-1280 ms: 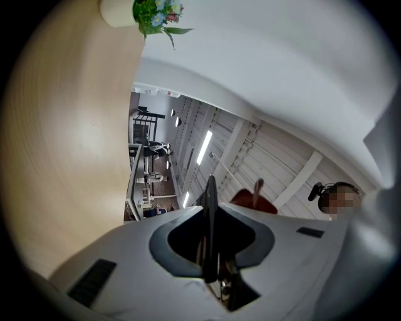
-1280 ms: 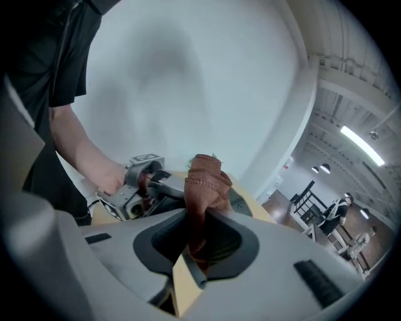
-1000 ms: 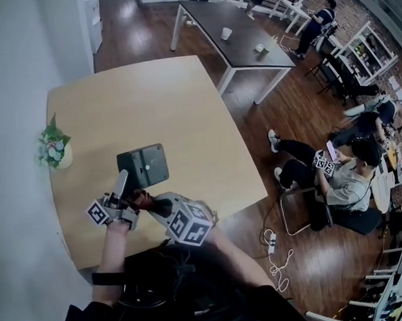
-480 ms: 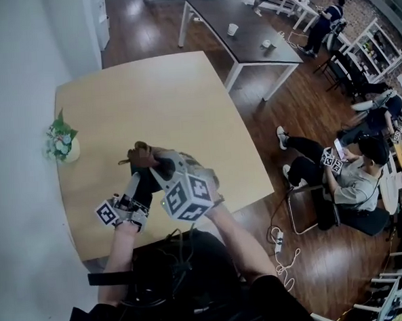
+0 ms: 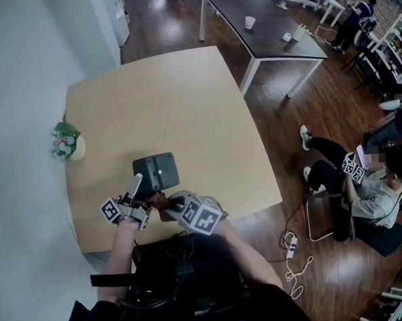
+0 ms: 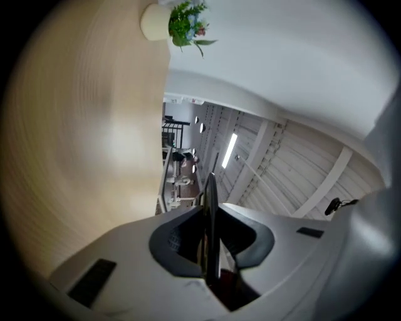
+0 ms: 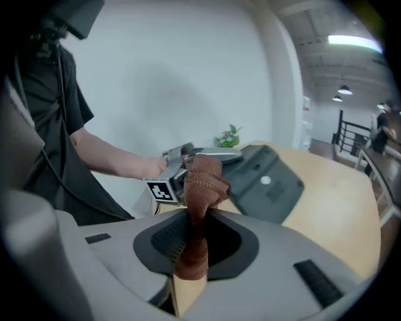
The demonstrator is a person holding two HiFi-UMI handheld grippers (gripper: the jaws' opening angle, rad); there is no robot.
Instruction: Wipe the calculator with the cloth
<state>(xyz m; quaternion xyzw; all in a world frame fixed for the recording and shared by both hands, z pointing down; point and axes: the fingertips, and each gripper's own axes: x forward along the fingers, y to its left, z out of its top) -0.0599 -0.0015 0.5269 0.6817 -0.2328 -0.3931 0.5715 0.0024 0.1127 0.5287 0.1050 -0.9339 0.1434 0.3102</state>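
Left gripper [image 5: 137, 187]: jaws pinching near edge of dark grey flat plastic calculator [image 5: 158, 171]. Right gripper [image 7: 199, 229]: jaws clamped on rust-brown stitched cloth [image 7: 203, 178], calculator just ahead. Pale wooden table [image 5: 183, 89] open beyond both.

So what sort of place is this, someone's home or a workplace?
Probably an office or shared workroom: a light wooden table, a dark table with cups on it, and a seated person on a wood floor.

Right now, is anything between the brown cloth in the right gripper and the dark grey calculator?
Nothing visible. The brown cloth, clamped in the right gripper, faces the dark grey flat calculator directly; the left gripper only pinches one edge of it.
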